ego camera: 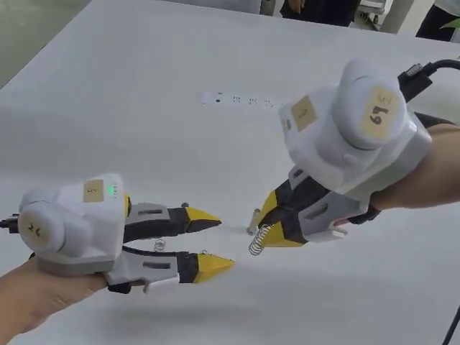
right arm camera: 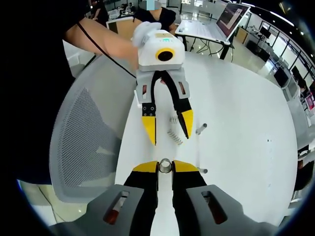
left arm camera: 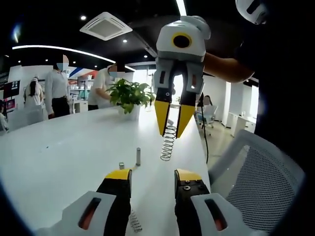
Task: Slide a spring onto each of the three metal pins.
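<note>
We are at the threading step for one pin. The right claw is pinched on the upper end of a slim coil spring of bright steel wire. The spring hangs slanted from the yellow tips, its free end low over the white bench and just beside a short grey metal pin. In the left gripper view that pin appears to stand upright, with a stubbier pin near it, and we see no coil on either. The left claw is spread wide and holds nothing. A second loose spring lies flat on the bench between its jaws. All of this sits close to the bench edge by the grey mesh chair. We judge that the next move calls for bringing the spring's open lower end squarely over the pin's top, then lowering it along the pin's axis. Since the coil hangs askew and will likely flex, we expect to need a small tilt correction first. The free left claw could steady the pin or the coil.
</note>
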